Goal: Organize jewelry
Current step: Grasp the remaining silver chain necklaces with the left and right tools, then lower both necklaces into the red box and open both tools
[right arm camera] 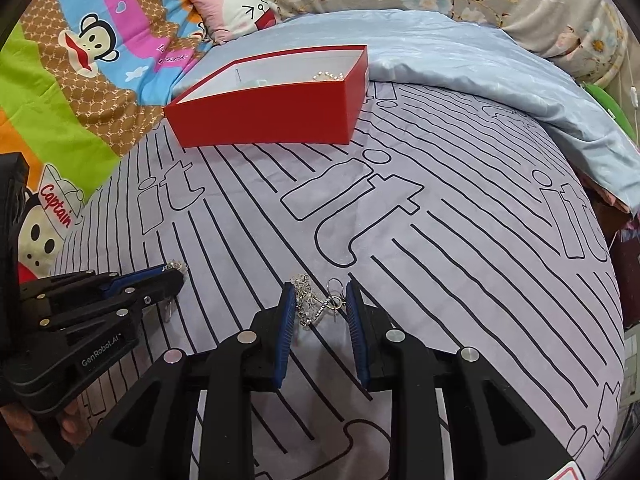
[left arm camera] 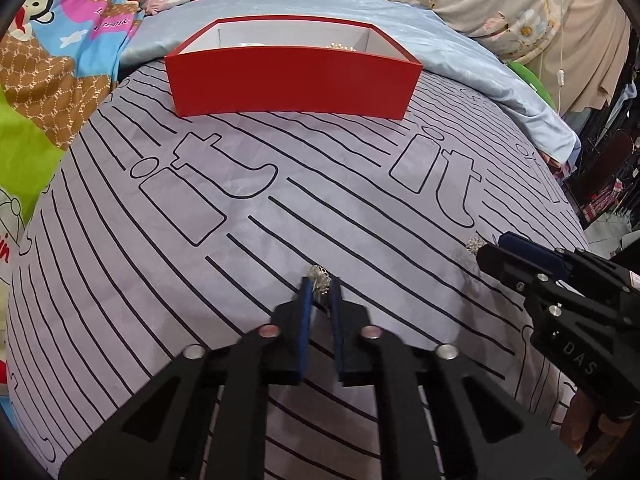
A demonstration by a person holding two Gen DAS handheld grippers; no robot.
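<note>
A red box (left arm camera: 292, 80) with a white inside stands at the far side of the striped bedsheet; it also shows in the right wrist view (right arm camera: 264, 116). Pearly jewelry (right arm camera: 329, 76) lies inside it. My left gripper (left arm camera: 322, 284) is shut on a silver earring (left arm camera: 319, 282), low over the sheet; it also shows in the right wrist view (right arm camera: 176, 274). My right gripper (right arm camera: 320, 300) is open, its jaws on either side of a second silver earring (right arm camera: 314, 304) lying on the sheet. In the left wrist view the right gripper (left arm camera: 490, 250) sits beside that earring (left arm camera: 474, 245).
A light blue quilt (right arm camera: 460, 64) is bunched behind and right of the box. A cartoon-print blanket (right arm camera: 80, 72) and a pink pillow (right arm camera: 236, 8) lie at the left. The bed's right edge (left arm camera: 576, 200) drops off to dark furniture.
</note>
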